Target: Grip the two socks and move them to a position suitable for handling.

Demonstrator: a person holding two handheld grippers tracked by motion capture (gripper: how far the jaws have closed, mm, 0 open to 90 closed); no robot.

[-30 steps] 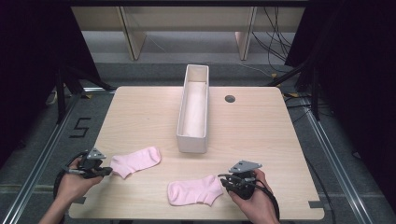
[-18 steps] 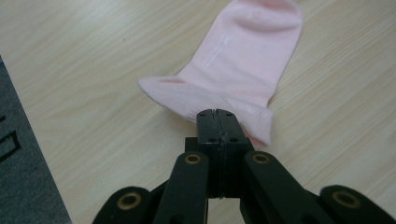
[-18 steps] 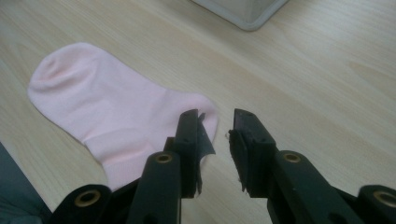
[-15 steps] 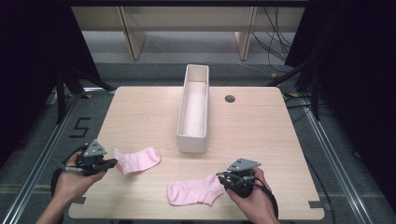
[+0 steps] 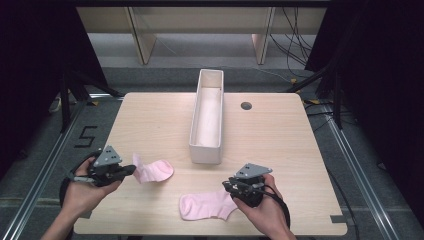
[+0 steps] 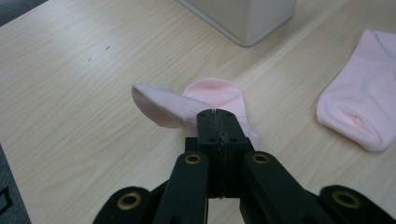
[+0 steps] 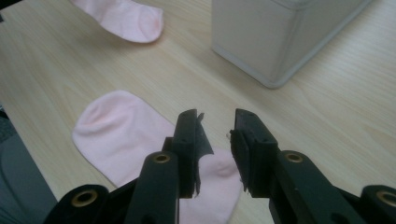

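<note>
While pinched at cuff end, first pink sock (image 5: 154, 170) hangs partly lifted off surface (image 5: 280, 135), toe end resting down, left of near end of white bin (image 5: 207, 120). Left hand-held gripper (image 5: 131, 170) clamped tight on it. Second pink sock (image 5: 206, 206) flat, near bin's near end, slightly right. Right hand-held gripper (image 5: 231, 190) over its cuff end, jaws narrowly parted, gripping nothing.

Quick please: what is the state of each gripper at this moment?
Left gripper: closed, holding the cuff end of a pink sock.
Right gripper: open, holding nothing, above the other pink sock.
</note>
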